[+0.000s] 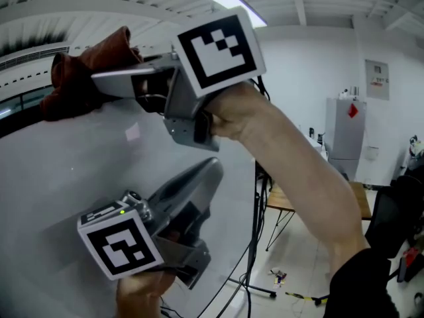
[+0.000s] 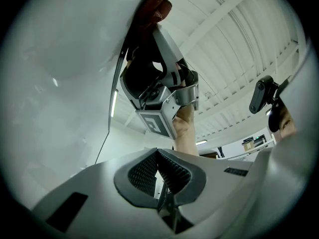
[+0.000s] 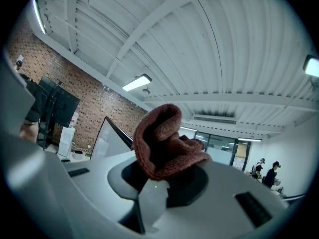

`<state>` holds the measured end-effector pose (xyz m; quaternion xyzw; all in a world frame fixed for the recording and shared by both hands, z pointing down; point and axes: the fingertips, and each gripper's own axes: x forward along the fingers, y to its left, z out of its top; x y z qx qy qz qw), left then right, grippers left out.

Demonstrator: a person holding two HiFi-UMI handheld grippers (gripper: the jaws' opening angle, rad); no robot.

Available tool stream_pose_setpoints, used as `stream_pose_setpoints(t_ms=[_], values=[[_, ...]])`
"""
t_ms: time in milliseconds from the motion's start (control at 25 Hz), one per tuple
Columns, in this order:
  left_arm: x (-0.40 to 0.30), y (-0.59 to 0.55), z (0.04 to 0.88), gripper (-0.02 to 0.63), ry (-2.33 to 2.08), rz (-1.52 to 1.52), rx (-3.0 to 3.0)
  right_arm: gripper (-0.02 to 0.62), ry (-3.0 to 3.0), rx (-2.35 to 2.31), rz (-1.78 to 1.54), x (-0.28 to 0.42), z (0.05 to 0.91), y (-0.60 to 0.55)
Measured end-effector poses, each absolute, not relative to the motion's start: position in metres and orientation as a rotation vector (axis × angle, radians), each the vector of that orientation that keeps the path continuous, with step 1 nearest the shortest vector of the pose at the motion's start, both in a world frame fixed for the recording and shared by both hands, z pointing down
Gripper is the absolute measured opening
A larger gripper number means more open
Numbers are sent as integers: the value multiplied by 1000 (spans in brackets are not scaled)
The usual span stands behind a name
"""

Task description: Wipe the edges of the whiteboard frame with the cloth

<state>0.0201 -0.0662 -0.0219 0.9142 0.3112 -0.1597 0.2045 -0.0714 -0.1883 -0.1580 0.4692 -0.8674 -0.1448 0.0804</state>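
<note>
R gripper (image 1: 106,83) is clamped on the cloth (image 1: 76,78), which sits up at the top edge of the whiteboard (image 1: 73,177). L gripper (image 1: 213,166) is pinched shut w/ nothing in it, lower down by the board. Looks mid-wipe imo. Can't tell how much frame's done, prob plenty left.

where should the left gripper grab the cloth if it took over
Probably the bunched fold of the cloth that sticks out beyond the right gripper's jaws, coming from that free end: it is thick and exposed, while the rest is pinched.
</note>
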Motion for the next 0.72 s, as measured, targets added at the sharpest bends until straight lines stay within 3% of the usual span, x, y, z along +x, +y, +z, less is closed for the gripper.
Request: stream_pose_setpoints(t_ms=[320,720], values=[[32,-69,-13,-3,904,-414,2543,77,-2569,1419,-452,-57,-155,-191],[97,-55,-10,-3,832,-429,2589,77,-2590,1326,-453,-4,-144,-174]])
